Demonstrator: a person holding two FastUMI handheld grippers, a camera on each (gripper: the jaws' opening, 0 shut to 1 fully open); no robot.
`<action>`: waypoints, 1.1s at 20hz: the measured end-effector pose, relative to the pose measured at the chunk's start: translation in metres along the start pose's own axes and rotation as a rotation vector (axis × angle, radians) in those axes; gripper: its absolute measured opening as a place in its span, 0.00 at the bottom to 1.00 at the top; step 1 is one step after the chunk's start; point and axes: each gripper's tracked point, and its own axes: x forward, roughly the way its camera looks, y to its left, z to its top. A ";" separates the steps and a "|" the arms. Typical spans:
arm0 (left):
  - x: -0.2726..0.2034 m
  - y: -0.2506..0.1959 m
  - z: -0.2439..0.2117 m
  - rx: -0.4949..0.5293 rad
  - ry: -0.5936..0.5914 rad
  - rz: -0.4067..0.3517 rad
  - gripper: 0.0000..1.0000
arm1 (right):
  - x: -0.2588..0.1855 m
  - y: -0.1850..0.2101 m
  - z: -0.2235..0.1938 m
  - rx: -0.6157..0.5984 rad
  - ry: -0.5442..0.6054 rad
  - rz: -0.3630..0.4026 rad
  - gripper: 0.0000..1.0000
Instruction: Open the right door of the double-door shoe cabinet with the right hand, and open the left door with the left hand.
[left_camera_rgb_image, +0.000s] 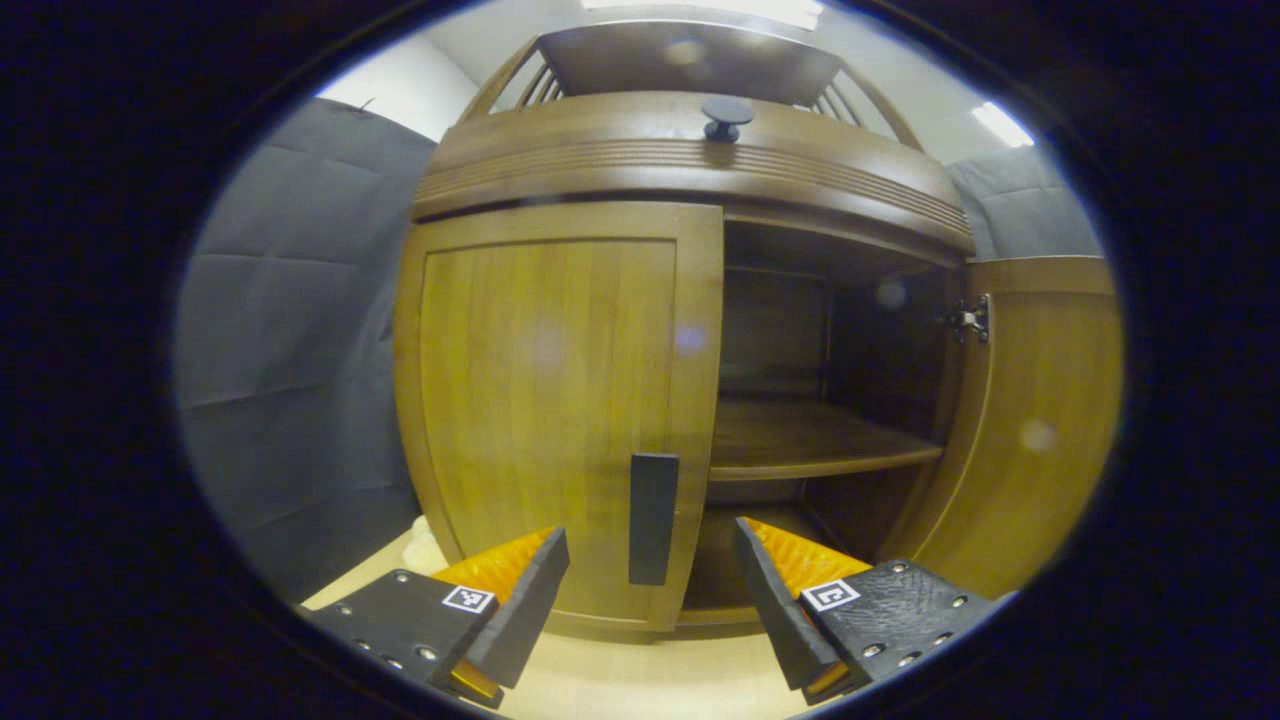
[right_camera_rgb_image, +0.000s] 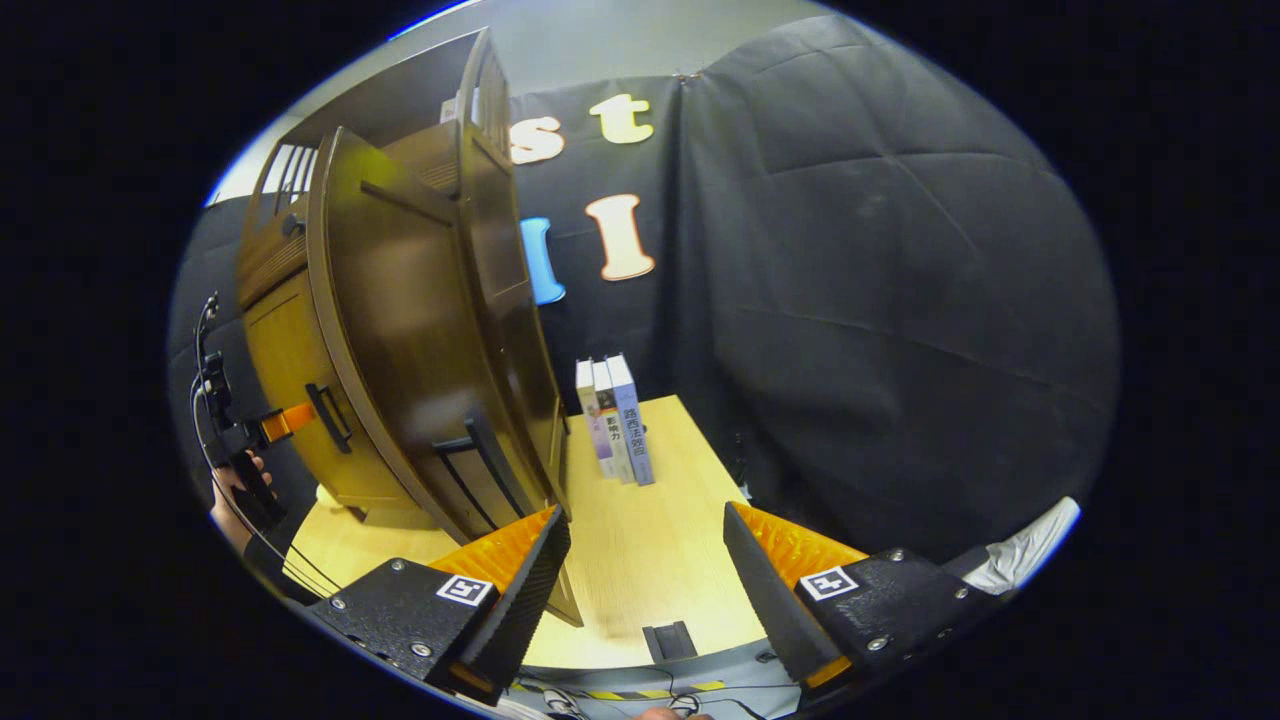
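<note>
Three books (right_camera_rgb_image: 615, 420) stand upright, spines outward and touching one another, near the far edge of the light wooden tabletop (right_camera_rgb_image: 655, 560). Black cloth (right_camera_rgb_image: 880, 320) hangs behind and beside the tabletop as the booth wall. A small dark bracket (right_camera_rgb_image: 668, 640) sits at the near edge of the tabletop. Striped tape (right_camera_rgb_image: 640, 692) runs along that edge.

Brown wood-grain shoe cabinet (left_camera_rgb_image: 560, 370), black handle (left_camera_rgb_image: 653, 518), pale tabletop (right_camera_rgb_image: 650, 540).
</note>
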 end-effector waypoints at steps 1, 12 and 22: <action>0.011 0.003 -0.005 -0.008 0.007 -0.021 1.00 | -0.004 0.002 0.001 0.008 -0.010 -0.029 0.91; 0.084 -0.006 -0.024 0.028 0.049 -0.161 0.40 | -0.055 0.042 -0.028 0.035 -0.032 -0.267 0.92; 0.077 -0.002 -0.022 0.039 -0.009 -0.184 0.18 | -0.069 0.113 -0.031 0.003 -0.135 -0.249 0.95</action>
